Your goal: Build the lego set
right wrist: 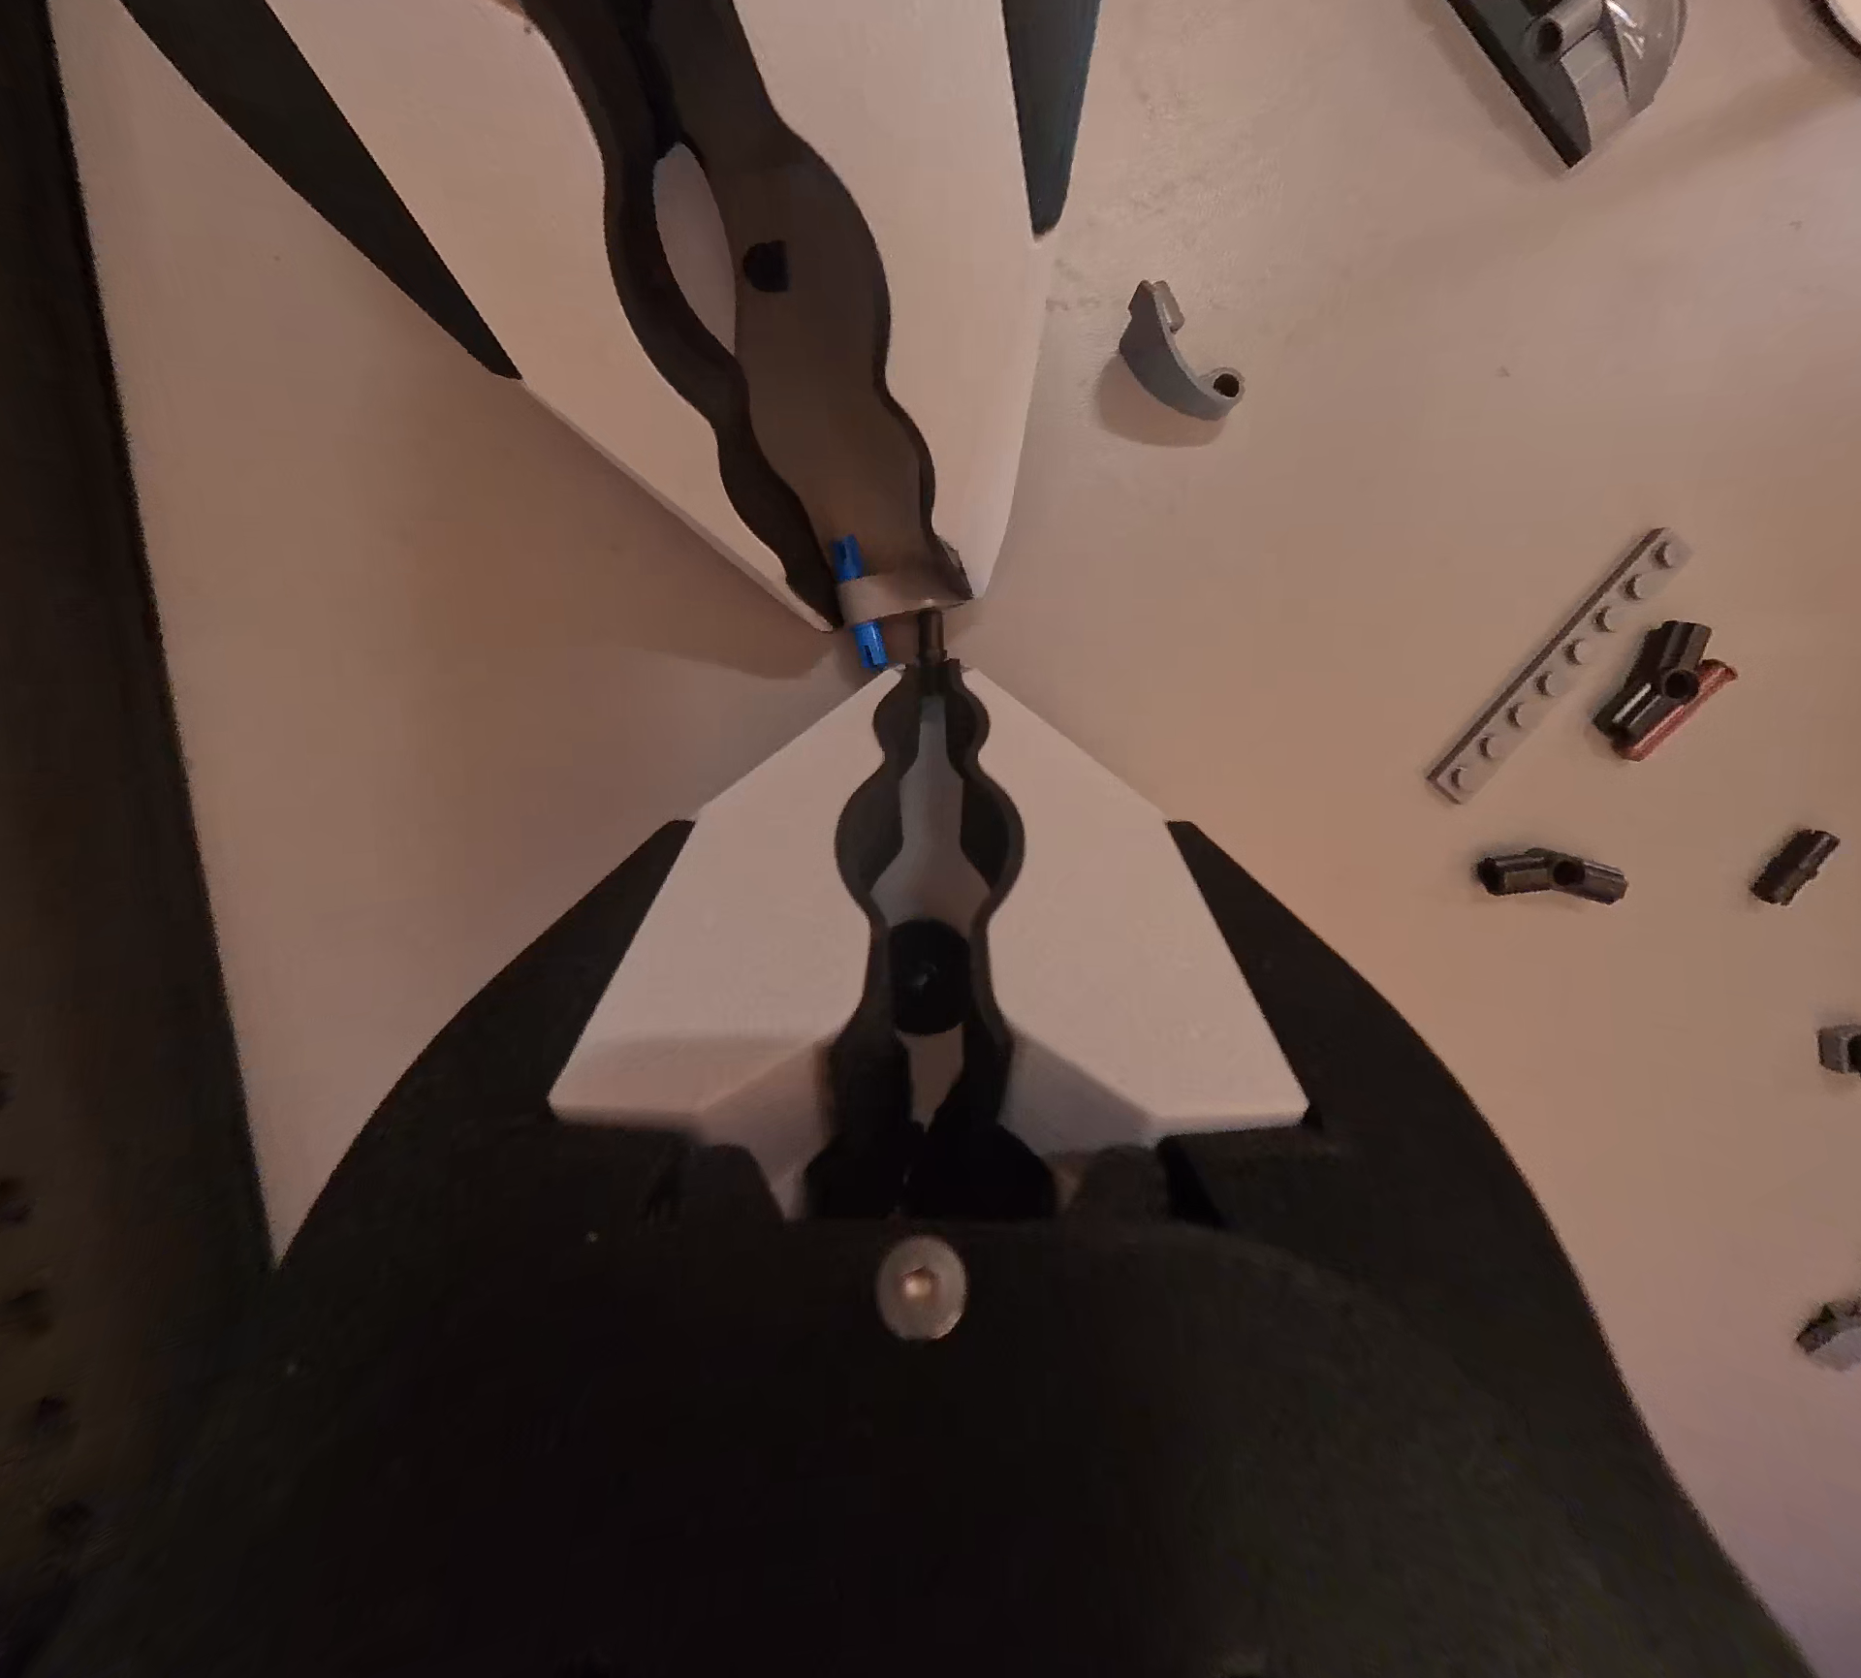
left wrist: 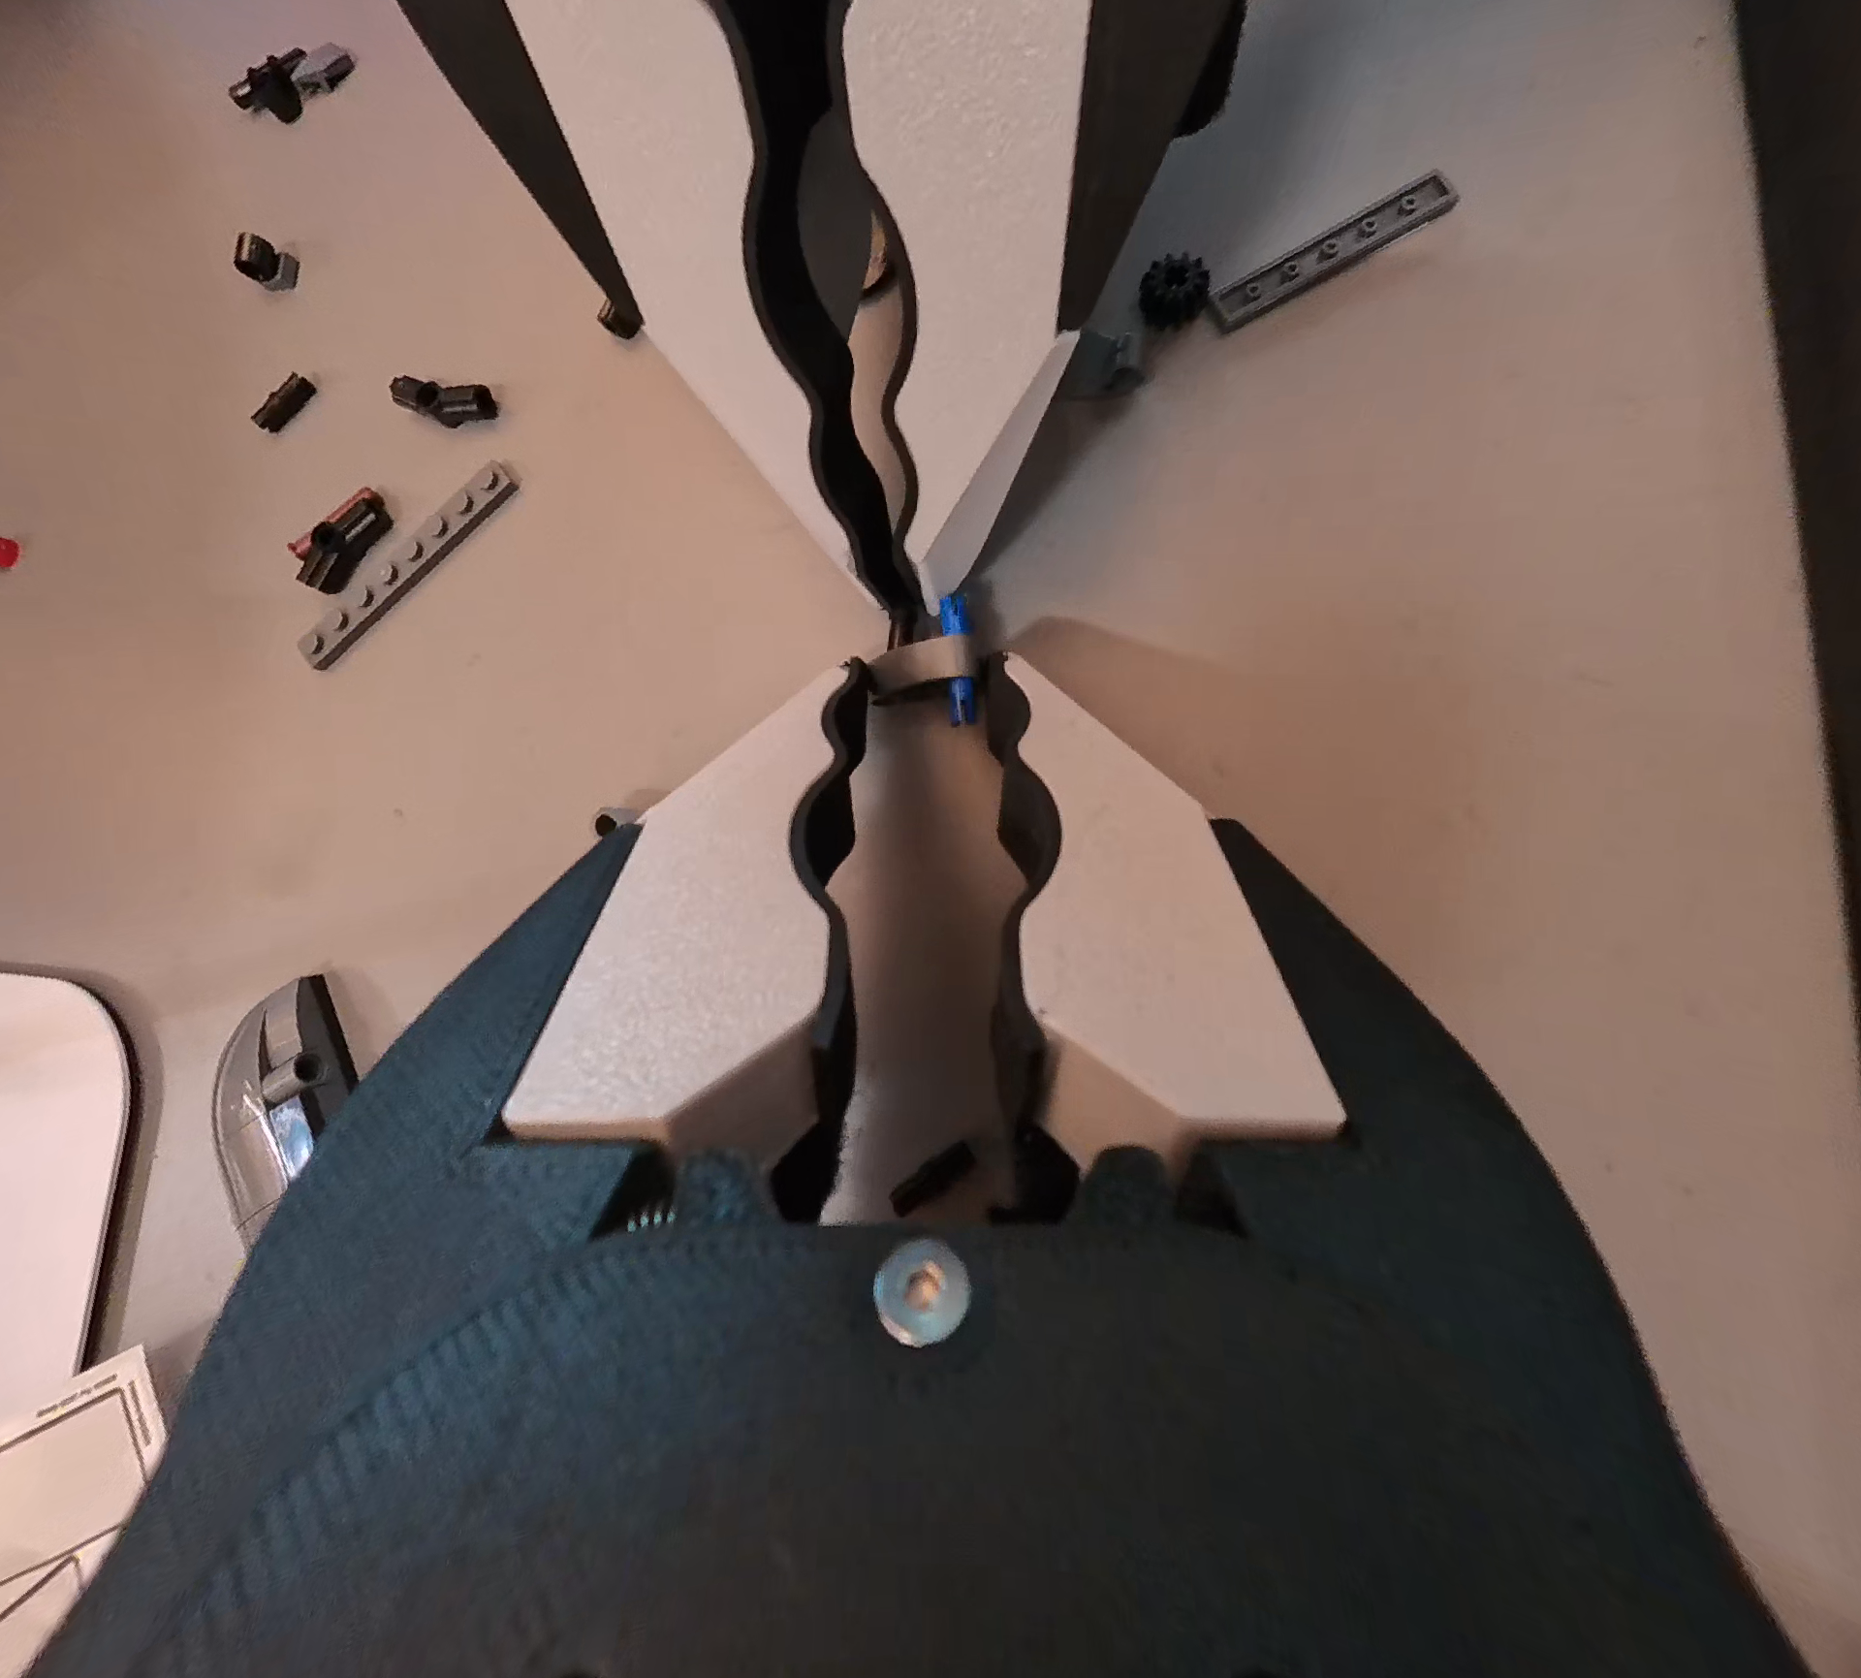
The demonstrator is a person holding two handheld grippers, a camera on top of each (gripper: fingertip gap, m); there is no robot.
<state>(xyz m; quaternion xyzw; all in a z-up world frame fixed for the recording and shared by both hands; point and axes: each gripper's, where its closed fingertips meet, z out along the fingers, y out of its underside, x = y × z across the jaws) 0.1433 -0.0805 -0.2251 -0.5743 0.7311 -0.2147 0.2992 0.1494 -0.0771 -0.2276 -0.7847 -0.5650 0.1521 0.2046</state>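
In the left wrist view, a small grey beam point(left wrist: 918, 665) lying left to right is clamped in the left gripper point(left wrist: 921, 673), a blue pin point(left wrist: 955, 658) crossing its right end near to far, above the pale table point(left wrist: 1410, 623). In the right wrist view, the right gripper point(right wrist: 932, 671) is shut on a black pin point(right wrist: 928, 638) pointing away, tip just beside the beam.

Red piece point(left wrist: 8, 552): cut by left edge. White tray point(left wrist: 60, 1156): corner only shown. Paper sheet point(left wrist: 70, 1469): partly under left gripper point(left wrist: 921, 673) body. Black pin point(right wrist: 928, 638): mostly hidden between right gripper point(right wrist: 928, 673) fingers. Grey bits point(right wrist: 1841, 1048): cropped at right edge.
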